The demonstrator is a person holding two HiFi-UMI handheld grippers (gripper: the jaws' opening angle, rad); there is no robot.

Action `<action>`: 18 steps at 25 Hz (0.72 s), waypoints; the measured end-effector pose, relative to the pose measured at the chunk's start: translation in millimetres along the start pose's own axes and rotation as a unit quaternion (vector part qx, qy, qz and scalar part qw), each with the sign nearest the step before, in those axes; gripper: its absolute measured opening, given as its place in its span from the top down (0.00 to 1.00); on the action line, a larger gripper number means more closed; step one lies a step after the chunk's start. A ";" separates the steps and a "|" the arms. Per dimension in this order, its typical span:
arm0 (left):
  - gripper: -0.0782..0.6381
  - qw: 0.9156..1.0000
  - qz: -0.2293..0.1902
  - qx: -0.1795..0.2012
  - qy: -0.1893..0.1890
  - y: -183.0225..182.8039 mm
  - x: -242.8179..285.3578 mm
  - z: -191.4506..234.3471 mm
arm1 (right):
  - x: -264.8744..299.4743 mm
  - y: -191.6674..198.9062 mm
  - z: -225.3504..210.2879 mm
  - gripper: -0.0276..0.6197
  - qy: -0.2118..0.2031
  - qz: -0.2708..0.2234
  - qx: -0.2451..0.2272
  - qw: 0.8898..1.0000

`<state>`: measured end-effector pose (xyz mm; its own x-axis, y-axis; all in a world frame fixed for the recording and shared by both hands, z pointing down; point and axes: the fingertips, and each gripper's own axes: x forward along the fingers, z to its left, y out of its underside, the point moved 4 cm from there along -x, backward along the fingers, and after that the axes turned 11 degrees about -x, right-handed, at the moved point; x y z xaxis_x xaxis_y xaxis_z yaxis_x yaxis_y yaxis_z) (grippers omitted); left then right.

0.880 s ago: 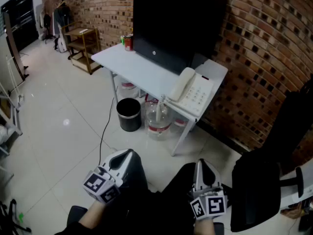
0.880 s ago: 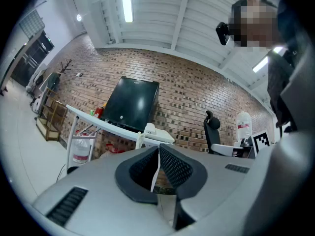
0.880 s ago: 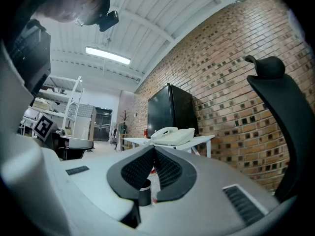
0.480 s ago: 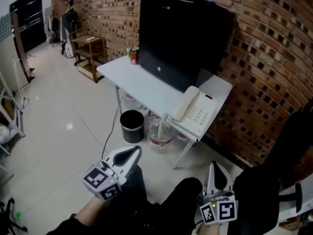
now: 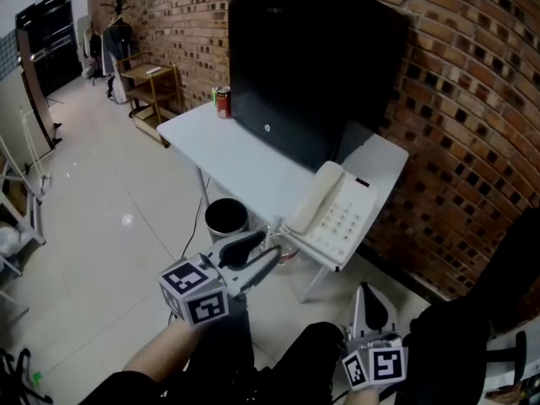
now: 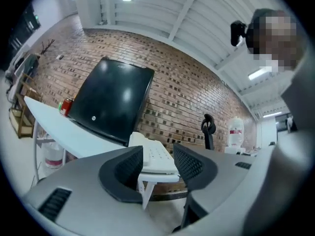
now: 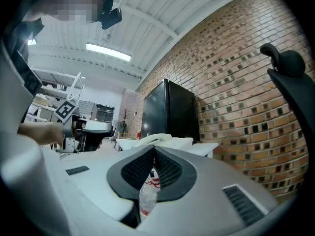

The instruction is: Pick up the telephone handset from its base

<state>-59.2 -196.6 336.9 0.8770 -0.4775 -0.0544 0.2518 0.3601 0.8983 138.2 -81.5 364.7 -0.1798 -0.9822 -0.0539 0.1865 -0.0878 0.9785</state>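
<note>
A white telephone sits on the right end of a white table (image 5: pixel 228 146), its handset (image 5: pixel 316 197) lying on the left side of its base (image 5: pixel 348 218). My left gripper (image 5: pixel 266 247) is held out level in front of the table, short of the phone, open with nothing between its fingers. In the left gripper view the telephone (image 6: pixel 156 157) shows beyond the gap of the left gripper (image 6: pixel 157 151). My right gripper (image 5: pixel 369 292) hangs low near my lap, shut and empty. The right gripper (image 7: pixel 154 149) has its pads meeting, with the telephone (image 7: pixel 155 139) far ahead.
A large black monitor (image 5: pixel 304 66) stands behind the phone against the brick wall. A red can (image 5: pixel 223 102) is at the table's far left. A black bin (image 5: pixel 225 216) sits under the table. A black office chair (image 5: pixel 498 310) is at the right, a wooden shelf (image 5: pixel 152 83) at the far left.
My left gripper has risen and moved forward toward the table's phone end. The right gripper has stayed low. The table and phone appear closer.
</note>
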 end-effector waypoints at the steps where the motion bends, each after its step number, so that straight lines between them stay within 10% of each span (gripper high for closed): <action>1: 0.63 1.000 0.000 -0.002 0.002 -3.4 10.1 3.2 | 4.9 2.1 -4.2 0.94 0.001 0.000 0.004 1.000; 7: 0.41 0.997 0.025 0.053 -0.048 -29.5 63.7 23.6 | 21.8 6.2 -16.2 0.94 0.002 -0.005 0.015 1.000; 18: 0.40 0.968 0.227 0.062 -0.087 -39.4 165.8 56.2 | 30.8 -5.9 -27.5 0.94 -0.002 -0.039 0.022 0.999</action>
<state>53.3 -335.0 317.0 0.8005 -0.4249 0.4227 -0.2032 0.4711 0.8584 158.1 -115.8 351.8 -0.1965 -0.9718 -0.1303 0.1287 -0.1573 0.9791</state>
